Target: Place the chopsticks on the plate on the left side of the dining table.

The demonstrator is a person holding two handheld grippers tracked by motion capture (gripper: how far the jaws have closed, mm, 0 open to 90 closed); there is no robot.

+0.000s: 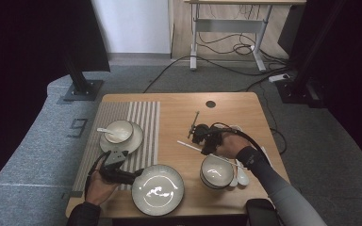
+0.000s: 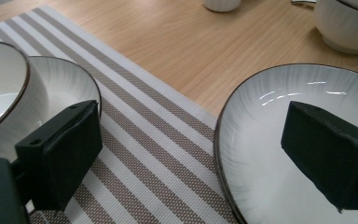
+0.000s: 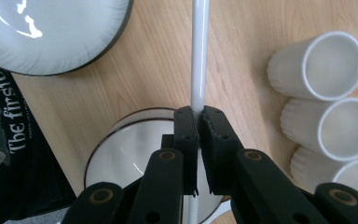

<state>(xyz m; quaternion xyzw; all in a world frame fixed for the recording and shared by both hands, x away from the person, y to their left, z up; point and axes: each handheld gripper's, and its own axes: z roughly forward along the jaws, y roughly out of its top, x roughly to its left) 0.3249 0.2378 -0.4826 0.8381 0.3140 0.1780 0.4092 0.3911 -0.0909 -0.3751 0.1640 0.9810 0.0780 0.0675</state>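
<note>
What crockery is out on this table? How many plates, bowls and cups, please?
Plates: 2, large and small
Bowls: 2, left and right
Cups: 3, lying side by side
Total: 7

- Light wooden surface (image 1: pixel 179 117), rectangular with rounded corners; a round dark grommet (image 1: pixel 210 104) sits near its far edge.
- Striped placemat (image 1: pixel 143 125) lies flat on the left part of the surface, brown and white bands running front to back.
- Large white plate (image 1: pixel 158 189) with a dark rim rests at the near edge, overlapping the placemat's corner.
- White bowl (image 1: pixel 216 172) stands to the right of the plate.
- Three white ribbed cups (image 3: pixel 326 116) lie on their sides, side by side, on bare wood.
</note>
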